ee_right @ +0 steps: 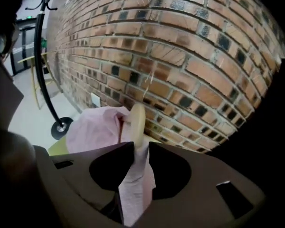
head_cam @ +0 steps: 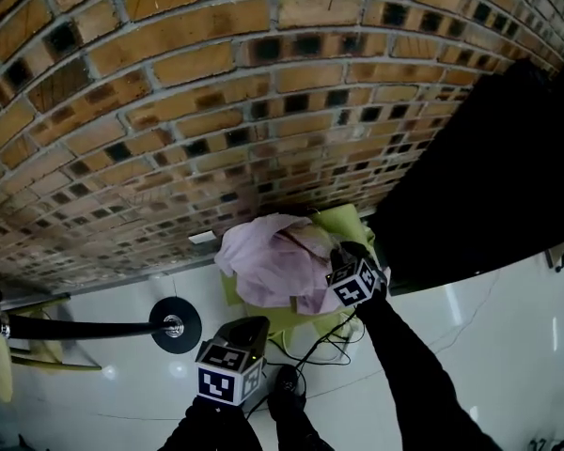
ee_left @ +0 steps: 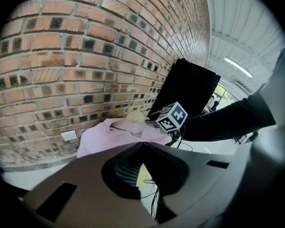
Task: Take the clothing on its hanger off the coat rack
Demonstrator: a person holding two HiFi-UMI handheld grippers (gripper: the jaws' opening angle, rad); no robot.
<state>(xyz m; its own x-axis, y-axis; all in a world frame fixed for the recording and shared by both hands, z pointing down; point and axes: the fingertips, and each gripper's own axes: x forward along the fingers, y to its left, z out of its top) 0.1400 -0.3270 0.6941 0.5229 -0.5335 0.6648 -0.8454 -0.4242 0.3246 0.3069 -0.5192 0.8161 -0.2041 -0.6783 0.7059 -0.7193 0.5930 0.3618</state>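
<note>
By the brick wall, the pink clothing (head_cam: 277, 261) on its hanger (ee_right: 137, 120) is already off the coat rack (head_cam: 174, 327), low over a yellow-green pad (head_cam: 343, 222). Right claw (ee_right: 137, 146) is clamped on clothing and hanger; left claw (ee_left: 142, 144) is closed together, empty. Probably only set-down and release are left.

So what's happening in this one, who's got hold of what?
A person works two handheld grippers by a brick wall. The right gripper is shut on the pink garment and its wooden hanger, which are off the coat rack and low over a yellow-green item on the floor. The left gripper is shut and empty.
</note>
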